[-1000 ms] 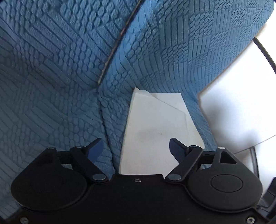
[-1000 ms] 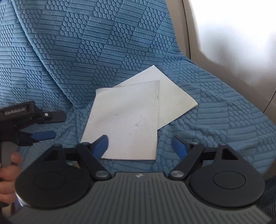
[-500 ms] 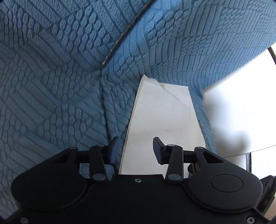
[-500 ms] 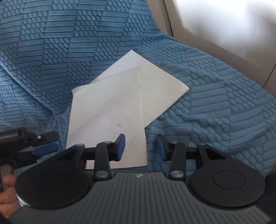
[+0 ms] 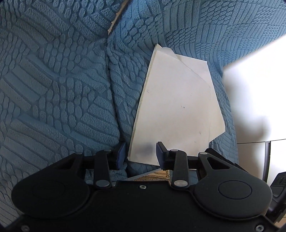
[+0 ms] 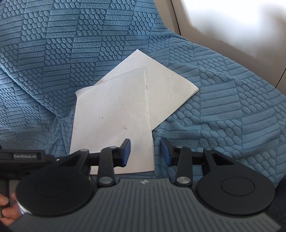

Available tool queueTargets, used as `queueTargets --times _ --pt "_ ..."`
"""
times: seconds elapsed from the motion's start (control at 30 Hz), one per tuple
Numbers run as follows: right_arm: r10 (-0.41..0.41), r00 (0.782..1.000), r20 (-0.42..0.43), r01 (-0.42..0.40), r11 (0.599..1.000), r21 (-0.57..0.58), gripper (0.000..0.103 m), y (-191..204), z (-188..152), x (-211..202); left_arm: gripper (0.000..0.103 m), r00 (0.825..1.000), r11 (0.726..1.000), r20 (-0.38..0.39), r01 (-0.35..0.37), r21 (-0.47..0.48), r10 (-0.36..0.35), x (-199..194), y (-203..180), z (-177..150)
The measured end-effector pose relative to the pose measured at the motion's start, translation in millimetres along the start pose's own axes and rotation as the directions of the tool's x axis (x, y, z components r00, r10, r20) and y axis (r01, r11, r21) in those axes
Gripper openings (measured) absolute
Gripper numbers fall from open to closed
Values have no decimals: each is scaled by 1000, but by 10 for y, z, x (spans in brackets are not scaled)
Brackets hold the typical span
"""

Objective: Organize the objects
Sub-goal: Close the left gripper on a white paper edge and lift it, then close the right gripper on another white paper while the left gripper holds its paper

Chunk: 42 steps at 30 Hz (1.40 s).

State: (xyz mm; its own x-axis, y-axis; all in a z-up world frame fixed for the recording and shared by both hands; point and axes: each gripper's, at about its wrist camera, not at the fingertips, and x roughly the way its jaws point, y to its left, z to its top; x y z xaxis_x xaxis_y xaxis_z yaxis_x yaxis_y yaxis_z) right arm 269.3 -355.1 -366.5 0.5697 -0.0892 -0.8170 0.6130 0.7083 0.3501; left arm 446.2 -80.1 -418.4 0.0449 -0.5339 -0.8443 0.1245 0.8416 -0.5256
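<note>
On the blue cover (image 6: 223,100), both half-spread hand-held grippers, left (image 5: 139,157) closing, right (image 6: 145,151), straddle the white papers' (image 6: 114,114) near corners.

A home living room, by the look of it: a sofa (image 6: 223,92) under a textured blue cover (image 5: 59,92), its beige frame (image 6: 174,16) showing against a pale wall (image 6: 232,19).

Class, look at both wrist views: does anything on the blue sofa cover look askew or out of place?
Yes. Two white booklets lie overlapped on the blue sofa cover. The top booklet sits roughly straight, while the lower booklet is turned at an angle beneath it, its corner jutting out to the right. The top one carries a few small dark specks.
</note>
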Motion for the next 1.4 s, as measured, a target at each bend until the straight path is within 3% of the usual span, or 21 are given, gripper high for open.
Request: queueTargets --times 0.17,0.27,0.37,0.63,0.77,0.9,1.0,1.1,1.13,1.23,1.33,1.4 --pt "6 1000 1 -6 1000 10 40 5 11 11 24 996 995 1 91 -39 -91 -132 36 4" --pt "13 1000 1 -13 1000 27 40 -8 13 11 24 978 977 24 208 -50 -207 -284 39 12" --pt "23 1000 2 -23 998 51 40 -29 17 14 24 960 957 23 281 -73 -280 -301 52 23" --pt "68 998 -3 -67 990 124 40 -110 28 15 23 970 958 -3 240 -155 -244 5 113 -10" --pt "108 994 -12 -103 973 205 41 -207 20 -7 5 970 954 25 244 -175 -243 43 88 -66" --pt "169 986 11 -165 949 269 42 -260 13 -122 2 958 941 85 286 -181 -275 -34 49 -89" --pt "215 975 53 -221 942 253 42 -215 4 -277 3 934 920 142 351 -174 -329 -141 6 -106" --pt "306 949 74 -314 899 305 43 -191 -62 -408 3 908 897 166 409 -168 -383 -213 -50 -113" --pt "334 940 75 -339 881 330 48 -183 -90 -438 3 904 894 173 417 -165 -390 -233 -67 -119" --pt "402 911 93 -402 816 415 65 -149 -180 -508 3 901 889 180 425 -172 -395 -265 -78 -159" --pt "463 879 110 -451 737 504 69 -102 -238 -466 3 900 886 180 427 -183 -396 -289 -46 -203" --pt "473 872 123 -459 705 541 69 -80 -262 -409 3 897 882 184 433 -187 -401 -293 -39 -217"
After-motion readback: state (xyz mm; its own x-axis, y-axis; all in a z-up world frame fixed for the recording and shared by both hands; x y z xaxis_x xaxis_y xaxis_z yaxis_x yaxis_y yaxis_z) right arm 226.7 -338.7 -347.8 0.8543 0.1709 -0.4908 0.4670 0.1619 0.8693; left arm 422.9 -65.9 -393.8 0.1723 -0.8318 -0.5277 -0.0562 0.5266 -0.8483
